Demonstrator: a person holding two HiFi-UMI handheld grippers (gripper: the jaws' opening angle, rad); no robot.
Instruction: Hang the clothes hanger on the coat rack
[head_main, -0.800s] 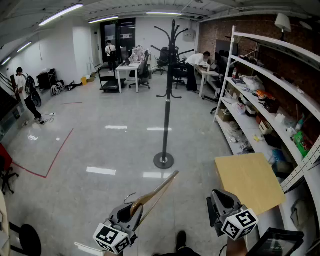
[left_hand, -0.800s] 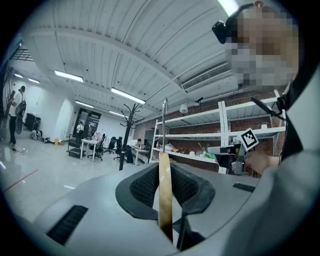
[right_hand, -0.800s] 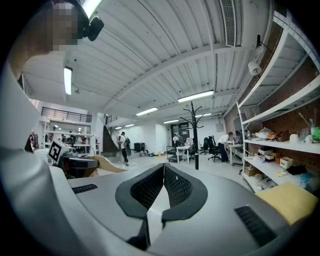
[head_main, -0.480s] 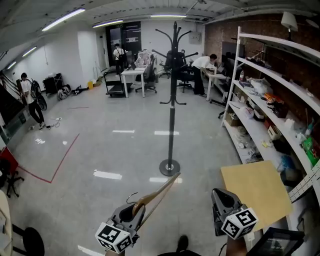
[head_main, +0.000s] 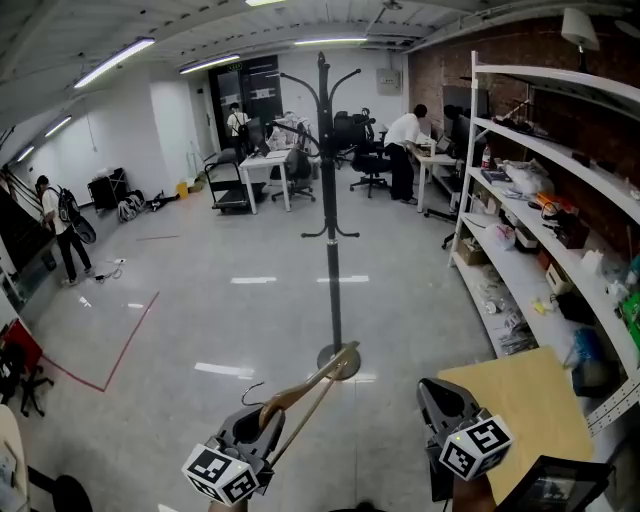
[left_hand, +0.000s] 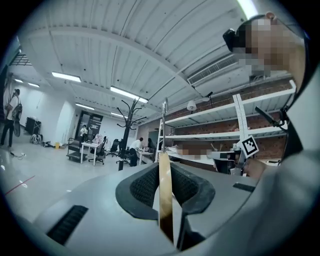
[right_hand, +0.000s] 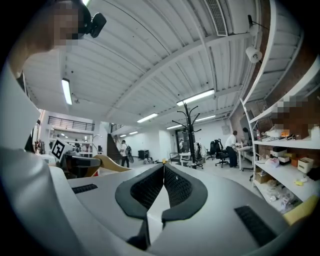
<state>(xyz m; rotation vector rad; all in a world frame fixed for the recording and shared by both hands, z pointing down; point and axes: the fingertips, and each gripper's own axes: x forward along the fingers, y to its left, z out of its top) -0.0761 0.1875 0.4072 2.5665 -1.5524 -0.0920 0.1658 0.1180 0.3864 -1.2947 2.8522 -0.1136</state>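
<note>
The black coat rack (head_main: 331, 250) stands on the grey floor straight ahead, its hooks high up and its round base (head_main: 338, 361) just beyond the hanger's tip. My left gripper (head_main: 256, 424) is shut on a wooden clothes hanger (head_main: 312, 383) that sticks forward and to the right. In the left gripper view the wood (left_hand: 165, 200) is clamped edge-on between the pads, the metal hook (left_hand: 164, 117) rises above it, and the coat rack (left_hand: 130, 112) is off to the left. My right gripper (head_main: 446, 397) is shut and empty, and the coat rack (right_hand: 187, 122) shows ahead of it.
Long white shelves (head_main: 540, 190) full of clutter run along the right wall. A tan cardboard sheet (head_main: 525, 405) lies low at the right, next to my right gripper. Desks, office chairs and several people are at the back. Red tape (head_main: 120, 340) marks the floor at left.
The coat rack has come nearer and looms taller, its base now just past the hanger's tip. Both grippers keep their places in the view, the left still shut on the hanger.
</note>
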